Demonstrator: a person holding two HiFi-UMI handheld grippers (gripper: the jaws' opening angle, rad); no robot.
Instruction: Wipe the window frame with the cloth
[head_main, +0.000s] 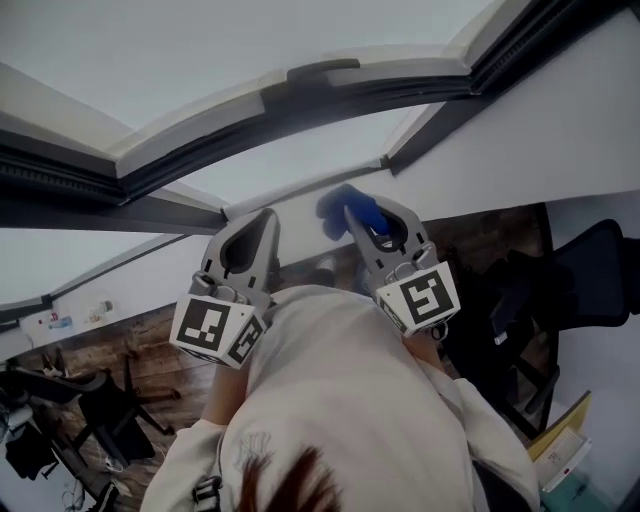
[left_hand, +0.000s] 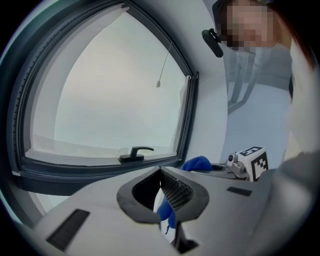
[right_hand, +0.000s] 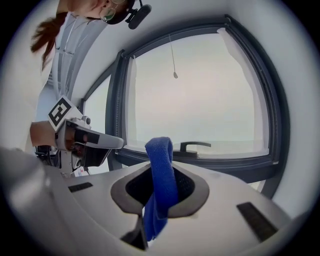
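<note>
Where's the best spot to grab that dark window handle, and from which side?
Grip the window handle on its straight lever, not the base, coming in from the room side, fingers above and below it. The lever lies level along the window frame, with a gap beneath it for the lower one.

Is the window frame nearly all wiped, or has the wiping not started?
Done: the blue cloth is picked up, pinched in the right tongs. In hand: it is held up in front of the dark window frame, apparently not touching it. Left: the wiping itself; the pictures show no part that looks cleaned. The left tongs are shut.
</note>
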